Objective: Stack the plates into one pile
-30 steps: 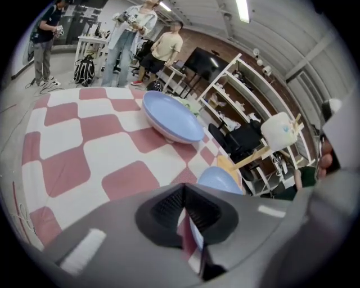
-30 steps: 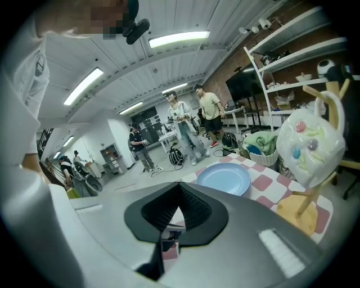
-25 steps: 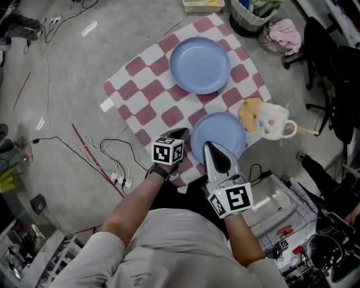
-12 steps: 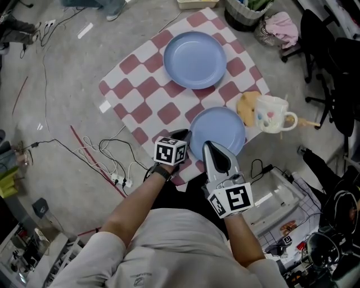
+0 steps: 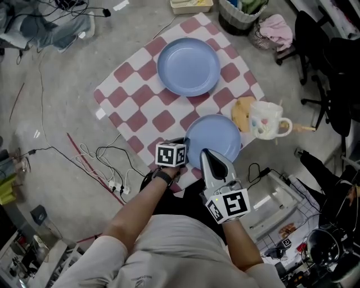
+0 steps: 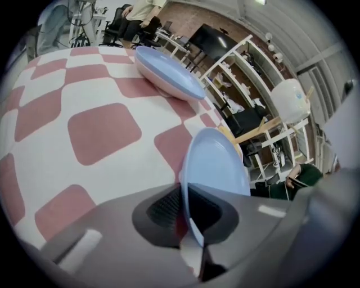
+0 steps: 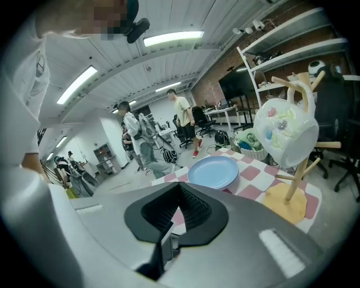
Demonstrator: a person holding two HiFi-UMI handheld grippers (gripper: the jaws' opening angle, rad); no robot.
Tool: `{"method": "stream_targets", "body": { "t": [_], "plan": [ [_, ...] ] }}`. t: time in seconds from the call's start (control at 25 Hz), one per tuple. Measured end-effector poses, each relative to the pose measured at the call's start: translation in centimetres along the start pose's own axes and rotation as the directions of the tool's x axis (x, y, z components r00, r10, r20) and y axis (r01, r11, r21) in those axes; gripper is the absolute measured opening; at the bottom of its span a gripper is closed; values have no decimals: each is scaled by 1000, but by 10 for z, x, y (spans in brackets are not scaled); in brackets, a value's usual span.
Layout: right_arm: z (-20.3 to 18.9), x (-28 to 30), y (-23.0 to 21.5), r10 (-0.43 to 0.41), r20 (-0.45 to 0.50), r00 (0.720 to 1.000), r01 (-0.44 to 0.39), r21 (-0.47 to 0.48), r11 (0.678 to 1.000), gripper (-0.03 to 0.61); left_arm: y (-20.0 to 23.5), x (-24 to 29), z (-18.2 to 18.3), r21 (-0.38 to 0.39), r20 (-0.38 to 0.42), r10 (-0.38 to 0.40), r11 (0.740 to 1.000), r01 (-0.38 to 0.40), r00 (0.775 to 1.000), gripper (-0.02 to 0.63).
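Observation:
Two blue plates lie on a red-and-white checked cloth [image 5: 140,90]. The far plate [image 5: 188,66] sits alone near the cloth's back; it also shows as the far plate [image 6: 169,73] in the left gripper view and the far plate [image 7: 214,171] in the right gripper view. My left gripper [image 5: 181,145] is at the left rim of the near plate [image 5: 214,139]. In its own view the left gripper [image 6: 185,211] is shut on the rim of the near plate [image 6: 216,169]. My right gripper [image 5: 208,153] hovers at that plate's front edge; the right gripper [image 7: 179,205] is shut with nothing in it.
A white mug [image 5: 269,121] hangs on a wooden stand [image 5: 246,112] just right of the near plate. Cables [image 5: 107,163] trail on the floor to the left. A basket [image 5: 242,8] and chairs [image 5: 332,67] stand at the back right, a bin [image 5: 275,199] near right.
My left gripper has closed in on the near plate's left rim. The whole head view has shifted slightly; the plates have kept their places on the cloth.

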State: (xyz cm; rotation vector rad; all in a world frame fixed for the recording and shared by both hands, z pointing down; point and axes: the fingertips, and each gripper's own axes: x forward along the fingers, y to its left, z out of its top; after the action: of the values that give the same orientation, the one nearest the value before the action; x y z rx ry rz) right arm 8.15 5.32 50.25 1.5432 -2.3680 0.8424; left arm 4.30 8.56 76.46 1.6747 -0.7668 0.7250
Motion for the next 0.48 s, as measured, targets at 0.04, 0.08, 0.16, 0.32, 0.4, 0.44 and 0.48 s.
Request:
{"method": "stream_targets", "body": {
  "t": [0.04, 0.08, 0.16, 0.32, 0.4, 0.44, 0.48],
  "plan": [
    [0, 1, -1, -1, 1, 1000, 1, 0, 1000, 9, 0, 0, 0, -14, 4, -8, 1000, 8, 1000, 13],
    [1, 1, -2, -2, 1, 1000, 2, 0, 1000, 9, 1, 0, 1, -26, 7, -15, 1000, 15, 1000, 17],
    [2, 2, -3, -1, 3, 1000, 1, -1, 1000, 9, 0, -1, 1, -41, 20, -26, 999, 26, 999, 17],
    [5, 3, -1, 4, 9, 1000, -4, 1, 1000, 9, -3, -9, 5, -55, 45, -45, 997, 48, 998, 18],
    [8, 4, 1, 12, 15, 1000, -12, -2, 1000, 9, -3, -16, 10, -68, 61, -60, 996, 64, 996, 18],
    [10, 5, 4, 17, 17, 1000, -17, -6, 1000, 9, -3, -21, 13, -75, 70, -65, 995, 70, 995, 18],
    [13, 6, 6, 23, 19, 1000, -23, -9, 1000, 9, -2, -26, 17, -80, 80, -68, 994, 74, 994, 18]
  ]
}}
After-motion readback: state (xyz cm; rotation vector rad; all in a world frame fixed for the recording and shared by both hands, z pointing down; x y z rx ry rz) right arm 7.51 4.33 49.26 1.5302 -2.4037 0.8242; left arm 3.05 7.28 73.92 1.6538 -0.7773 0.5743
